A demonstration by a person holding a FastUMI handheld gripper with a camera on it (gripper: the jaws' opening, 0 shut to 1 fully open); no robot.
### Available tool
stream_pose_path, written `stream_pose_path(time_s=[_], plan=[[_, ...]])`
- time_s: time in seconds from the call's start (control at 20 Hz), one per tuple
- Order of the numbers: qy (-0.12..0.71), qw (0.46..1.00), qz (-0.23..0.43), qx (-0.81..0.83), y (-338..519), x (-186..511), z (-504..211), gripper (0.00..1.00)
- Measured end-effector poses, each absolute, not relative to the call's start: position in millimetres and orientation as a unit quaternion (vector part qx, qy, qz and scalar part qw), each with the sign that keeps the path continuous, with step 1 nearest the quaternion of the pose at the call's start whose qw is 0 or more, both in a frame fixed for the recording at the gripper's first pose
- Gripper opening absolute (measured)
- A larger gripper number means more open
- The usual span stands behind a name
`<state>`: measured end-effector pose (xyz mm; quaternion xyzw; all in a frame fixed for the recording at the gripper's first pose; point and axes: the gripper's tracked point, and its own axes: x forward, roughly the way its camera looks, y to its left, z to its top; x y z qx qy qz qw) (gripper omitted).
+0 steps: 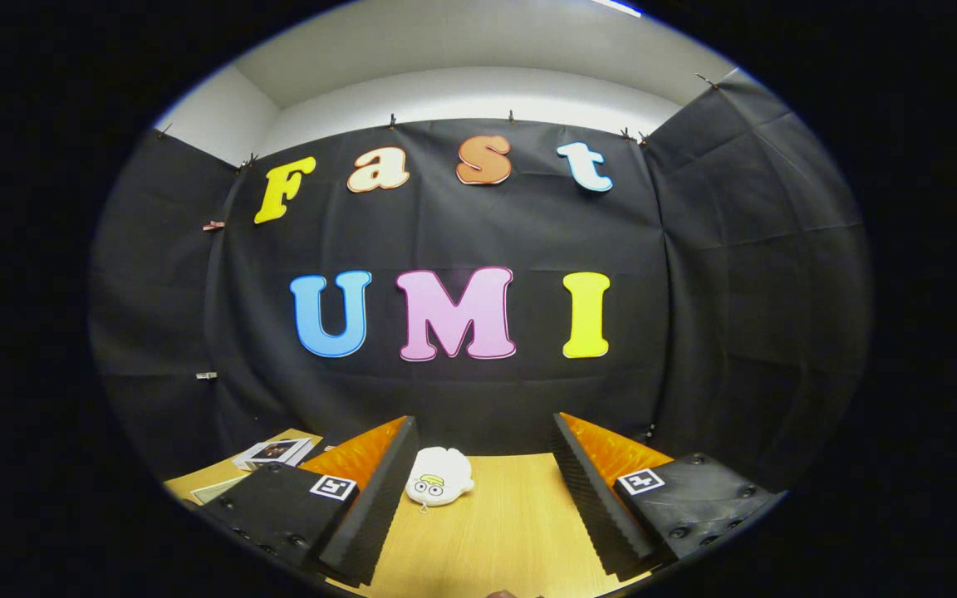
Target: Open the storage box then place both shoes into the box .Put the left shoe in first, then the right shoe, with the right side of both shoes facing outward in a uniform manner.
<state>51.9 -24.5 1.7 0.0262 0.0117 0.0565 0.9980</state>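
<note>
Claw (483,490) fingers stand wide apart with nothing between them but bare table (495,531); the ribbed black pads (379,498) angle outward toward 11 and 1 o'clock, orange backing showing behind each. Each finger base carries a small square black-and-white marker (333,487). Just ahead of the fingers, close to the left pad at about 11 o'clock, a small white plush (439,477) with a cartoon face lies on the wooden table, touching neither finger. Farther off at 10 o'clock, beyond the left finger, a few flat printed cards or booklets (275,453) lie near the table's far edge. Black cloth (694,332) closes the booth behind the table at 12 o'clock, with white wall above it. Where the storage box and the shoes are cannot be told from this view.
</note>
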Motion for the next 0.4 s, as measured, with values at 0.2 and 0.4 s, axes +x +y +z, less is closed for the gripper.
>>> stream_pose_path(time_s=[0.2, 0.4], plan=[[0.031, 0.998, 0.062, 0.002, -56, 55, -24, 0.98], [0.057, 0.997, 0.053, 0.011, -76, 55, -51, 0.98]])
